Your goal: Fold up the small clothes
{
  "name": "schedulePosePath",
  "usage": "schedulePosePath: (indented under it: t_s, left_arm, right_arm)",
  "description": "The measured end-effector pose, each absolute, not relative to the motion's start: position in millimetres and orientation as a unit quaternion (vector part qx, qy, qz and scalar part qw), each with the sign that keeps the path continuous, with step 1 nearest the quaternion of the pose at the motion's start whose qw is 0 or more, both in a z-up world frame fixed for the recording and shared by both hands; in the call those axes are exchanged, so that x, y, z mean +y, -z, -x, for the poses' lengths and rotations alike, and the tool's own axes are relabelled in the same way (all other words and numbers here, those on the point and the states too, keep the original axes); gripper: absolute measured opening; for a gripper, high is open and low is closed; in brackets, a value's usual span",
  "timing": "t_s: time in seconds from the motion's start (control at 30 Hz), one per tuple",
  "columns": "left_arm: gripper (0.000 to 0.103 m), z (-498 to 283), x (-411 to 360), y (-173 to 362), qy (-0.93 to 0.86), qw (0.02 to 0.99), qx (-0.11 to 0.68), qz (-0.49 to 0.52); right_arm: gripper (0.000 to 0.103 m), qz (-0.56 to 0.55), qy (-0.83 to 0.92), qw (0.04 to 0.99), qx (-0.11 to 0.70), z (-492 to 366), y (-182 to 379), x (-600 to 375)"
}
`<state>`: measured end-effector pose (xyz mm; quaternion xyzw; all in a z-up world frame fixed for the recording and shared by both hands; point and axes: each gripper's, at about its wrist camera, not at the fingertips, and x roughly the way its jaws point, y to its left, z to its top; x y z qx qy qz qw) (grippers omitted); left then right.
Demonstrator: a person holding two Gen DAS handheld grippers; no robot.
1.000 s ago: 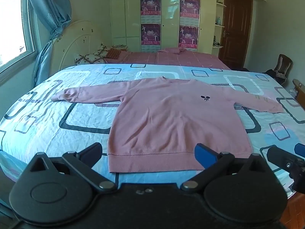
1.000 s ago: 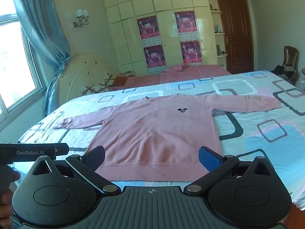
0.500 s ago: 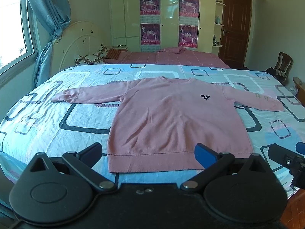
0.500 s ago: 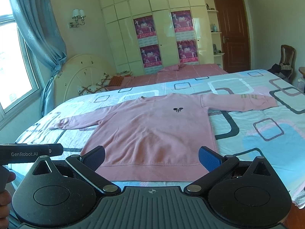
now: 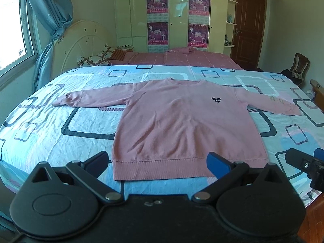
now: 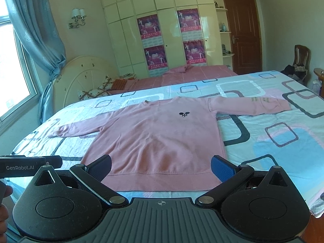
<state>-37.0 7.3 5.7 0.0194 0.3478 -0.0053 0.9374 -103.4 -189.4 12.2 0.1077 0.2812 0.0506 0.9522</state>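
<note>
A bed (image 5: 60,121) (image 6: 273,141) covered in a pale blue sheet with rounded-square print carries the garment. One pink sweatshirt (image 5: 182,121) (image 6: 158,141) lies flat and face up on the bed, unfolded, hem at the near edge, neckline toward the far edge, both sleeves stretched out sideways, the left cuff near the left edge of the bed. A small dark emblem (image 5: 216,100) (image 6: 184,114) sits on the chest. The left gripper (image 5: 160,163) is held just off the near edge in front of the hem, fingers spread wide, nothing between them. The right gripper (image 6: 161,167) stands likewise before the hem, fingers spread wide and holding nothing; its body shows at the right margin of the left view (image 5: 303,163). Neither gripper touches the cloth
</note>
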Motion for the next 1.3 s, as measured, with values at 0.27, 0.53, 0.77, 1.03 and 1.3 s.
schedulePosePath:
  t_s: [0.27,0.53,0.77,1.03,1.3]
  left_arm:
    - [0.102,36.6,7.8,-4.3,0.006,0.936,0.351,-0.019]
    - [0.102,38.8,10.9,-2.9,0.003,0.936,0.351,-0.017]
    - [0.102,38.7,11.0,-2.0,0.003,0.936,0.353,-0.013]
    - [0.102,39.4,11.2,-1.3,0.003,0.935,0.354,-0.011]
    - [0.102,39.0,11.4,0.0,0.004,0.935,0.356,-0.009]
  right_arm:
    - [0.103,-0.107,-0.051,0.953,0.28,104.6,-14.1,-187.4]
    - [0.103,-0.105,-0.053,0.953,0.279,104.5,-15.2,-185.0]
    - [0.103,-0.104,-0.055,0.953,0.28,103.3,-15.7,-180.5]
    - [0.103,-0.107,-0.055,0.953,0.279,102.7,-15.0,-181.7]
    - [0.103,-0.106,-0.054,0.953,0.279,102.7,-14.4,-182.4]
